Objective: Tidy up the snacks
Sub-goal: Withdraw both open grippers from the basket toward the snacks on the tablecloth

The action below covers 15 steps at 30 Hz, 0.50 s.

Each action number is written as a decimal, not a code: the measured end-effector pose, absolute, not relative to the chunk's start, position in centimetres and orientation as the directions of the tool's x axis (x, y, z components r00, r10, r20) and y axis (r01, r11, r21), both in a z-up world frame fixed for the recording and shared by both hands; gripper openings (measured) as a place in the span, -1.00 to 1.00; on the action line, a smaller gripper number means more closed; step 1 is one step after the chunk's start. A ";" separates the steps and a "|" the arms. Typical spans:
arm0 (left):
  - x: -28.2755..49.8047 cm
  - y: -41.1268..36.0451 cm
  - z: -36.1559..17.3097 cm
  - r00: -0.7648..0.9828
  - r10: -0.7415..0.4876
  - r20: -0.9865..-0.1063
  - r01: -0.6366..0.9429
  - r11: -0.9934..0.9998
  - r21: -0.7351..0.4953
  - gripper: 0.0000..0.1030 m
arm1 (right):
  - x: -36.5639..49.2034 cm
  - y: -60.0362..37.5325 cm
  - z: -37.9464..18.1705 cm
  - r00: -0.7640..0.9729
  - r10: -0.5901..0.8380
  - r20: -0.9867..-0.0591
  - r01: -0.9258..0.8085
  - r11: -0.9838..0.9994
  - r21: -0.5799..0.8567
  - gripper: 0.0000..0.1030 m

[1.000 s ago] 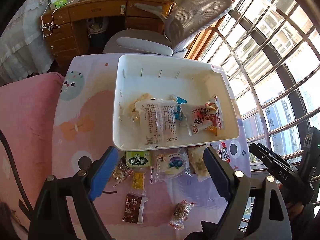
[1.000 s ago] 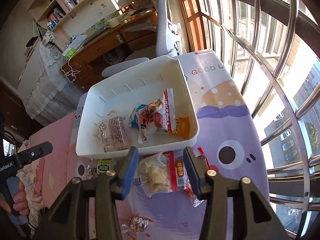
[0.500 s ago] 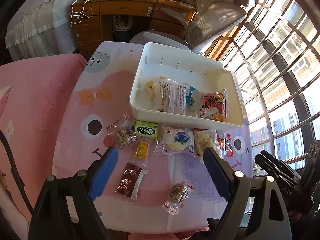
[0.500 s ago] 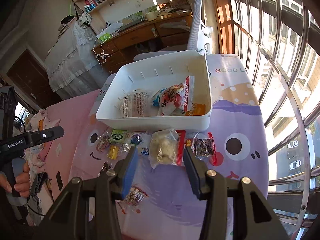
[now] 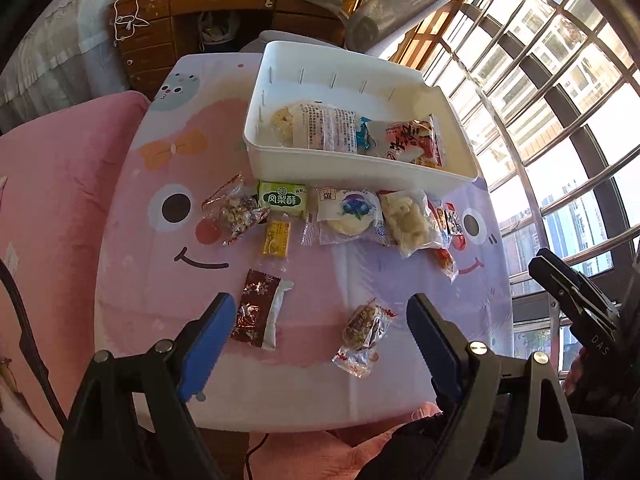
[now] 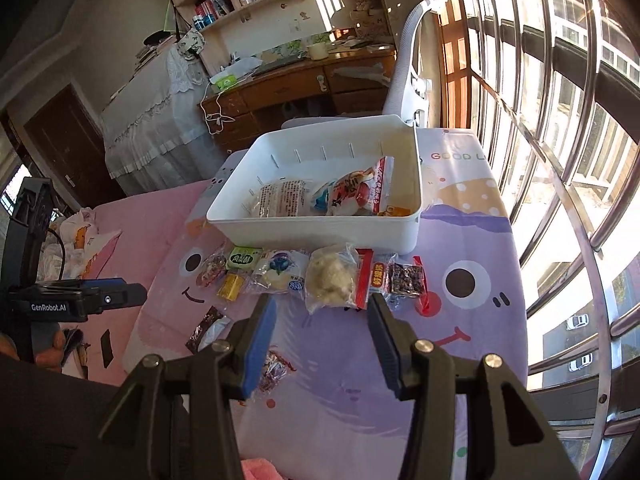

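Note:
A white bin (image 5: 360, 168) (image 6: 320, 232) at the table's far side holds a few snack packs. Loose snacks lie in a row in front of it: a green pack (image 5: 282, 199), a blueberry pastry (image 5: 352, 216), a pale puffed snack bag (image 5: 408, 220) (image 6: 331, 280), a yellow candy (image 5: 276, 238). Closer lie a brown wrapper (image 5: 258, 314) and a clear nut candy (image 5: 362, 332). My left gripper (image 5: 320, 320) hangs open above these two, empty. My right gripper (image 6: 322, 320) is open and empty, just short of the puffed snack bag.
The small table (image 5: 160, 280) has a cartoon-print cover and sits over pink bedding (image 5: 48, 200). A grey office chair (image 5: 392, 4) and wooden desk (image 5: 224, 0) stand behind. Window bars (image 6: 560, 160) run along the right. The left gripper's body (image 6: 76, 300) is at the right view's left edge.
Both grippers have drawn back from the bin toward the table's near edge. More of the table and loose snacks now show. The right wrist view has rolled toward level.

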<state>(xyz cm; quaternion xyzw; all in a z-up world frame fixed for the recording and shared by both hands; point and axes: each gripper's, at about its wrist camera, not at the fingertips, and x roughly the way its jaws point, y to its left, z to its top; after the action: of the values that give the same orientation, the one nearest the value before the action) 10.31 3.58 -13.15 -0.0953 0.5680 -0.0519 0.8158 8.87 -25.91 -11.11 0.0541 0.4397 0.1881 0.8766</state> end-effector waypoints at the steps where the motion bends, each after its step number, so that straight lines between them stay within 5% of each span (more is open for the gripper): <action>1: 10.2 3.7 -13.3 0.342 -0.196 -0.919 -0.007 0.978 -0.211 0.68 | 8.6 -25.8 -11.0 0.551 0.368 -0.749 -0.266 0.928 0.260 0.02; 15: 10.0 6.3 -14.7 0.276 -0.229 -0.933 0.229 0.959 -0.168 0.68 | 3.5 -20.8 -12.5 0.599 0.256 -0.759 -0.076 0.962 0.264 0.15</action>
<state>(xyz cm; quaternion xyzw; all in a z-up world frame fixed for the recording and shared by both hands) 10.02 6.29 -14.71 -0.0003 0.5842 -0.1433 0.7989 3.46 -20.85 -12.49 0.1024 0.4380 0.0935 0.8882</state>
